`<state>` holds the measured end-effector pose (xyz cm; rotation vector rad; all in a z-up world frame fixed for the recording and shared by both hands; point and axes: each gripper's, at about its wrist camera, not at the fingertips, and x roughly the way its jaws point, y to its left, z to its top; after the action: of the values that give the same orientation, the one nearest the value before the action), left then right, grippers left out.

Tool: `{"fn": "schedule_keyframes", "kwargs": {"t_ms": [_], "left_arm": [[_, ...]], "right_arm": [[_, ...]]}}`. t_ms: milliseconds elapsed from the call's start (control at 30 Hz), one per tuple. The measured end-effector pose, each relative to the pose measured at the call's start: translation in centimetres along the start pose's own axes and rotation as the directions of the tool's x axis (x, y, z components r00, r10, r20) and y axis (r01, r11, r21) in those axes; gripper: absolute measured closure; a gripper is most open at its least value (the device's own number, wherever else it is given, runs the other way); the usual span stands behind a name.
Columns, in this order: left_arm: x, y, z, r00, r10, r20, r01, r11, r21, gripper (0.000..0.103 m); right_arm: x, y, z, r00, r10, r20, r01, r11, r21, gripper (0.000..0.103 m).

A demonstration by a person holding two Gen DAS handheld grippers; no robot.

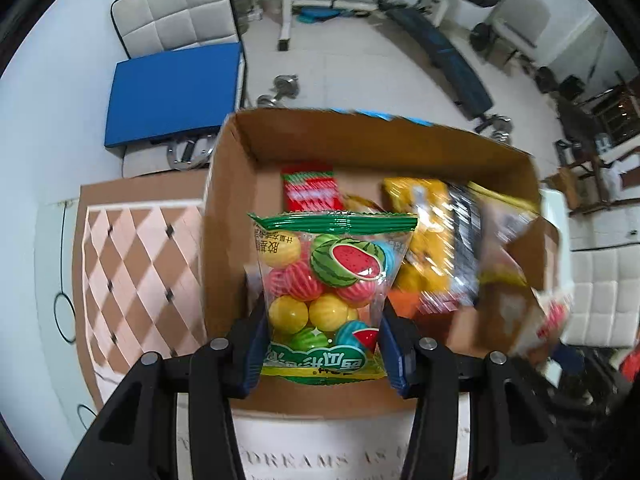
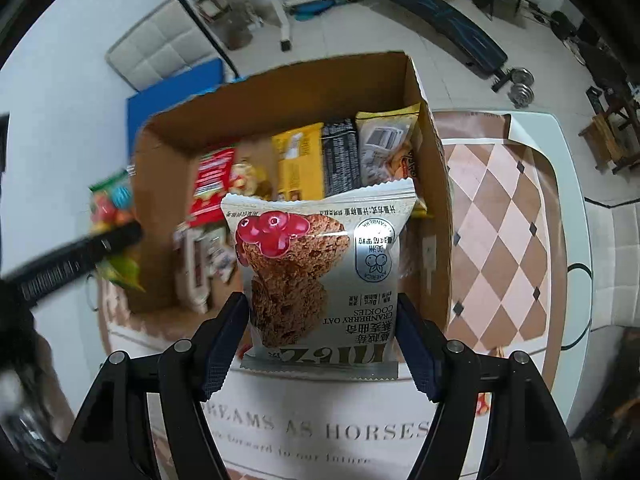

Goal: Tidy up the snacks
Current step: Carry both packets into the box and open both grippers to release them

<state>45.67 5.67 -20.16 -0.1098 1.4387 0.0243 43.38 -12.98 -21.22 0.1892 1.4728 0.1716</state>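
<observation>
My left gripper point(image 1: 322, 344) is shut on a clear bag of watermelon gum balls point(image 1: 328, 280) and holds it over the near left part of an open cardboard box point(image 1: 228, 184). My right gripper point(image 2: 322, 332) is shut on a silver pack of cranberry oat cookies point(image 2: 320, 276) and holds it above the box's near right side point(image 2: 434, 184). Inside the box lie a red packet point(image 1: 312, 192), yellow and black packs point(image 2: 316, 164) and other snacks. The left gripper and its bag show blurred at the left of the right wrist view point(image 2: 108, 216).
The box stands on a table with a brown and pink diamond-pattern cloth point(image 2: 500, 240) and a white mat with lettering point(image 2: 320, 428). A chair with a blue cushion point(image 1: 172, 96) is beyond the table. Gym benches and dumbbells point(image 2: 520, 88) lie on the floor behind.
</observation>
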Motion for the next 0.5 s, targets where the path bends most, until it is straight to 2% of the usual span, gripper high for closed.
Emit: {"fn": "schedule_keyframes", "kwargs": {"t_ms": [133, 233, 500], "left_arm": [[3.0, 1.5, 3.0, 0.997, 0.022, -0.073, -0.023, 1.0, -0.02, 0.057], [4.6, 1.9, 4.3, 0.993, 0.044, -0.112, -0.046, 0.999, -0.012, 0.057], [7.1, 2.8, 5.5, 0.981, 0.076, -0.176, -0.077, 0.997, -0.003, 0.056]], "right_arm": [[3.4, -1.0, 1.9, 0.998, -0.04, -0.055, 0.041, 0.999, 0.02, 0.028], [4.4, -1.5, 3.0, 0.994, -0.052, -0.093, 0.056, 0.998, 0.039, 0.028], [7.2, -2.0, 3.7, 0.986, -0.063, -0.152, 0.071, 0.996, 0.05, 0.028]]}}
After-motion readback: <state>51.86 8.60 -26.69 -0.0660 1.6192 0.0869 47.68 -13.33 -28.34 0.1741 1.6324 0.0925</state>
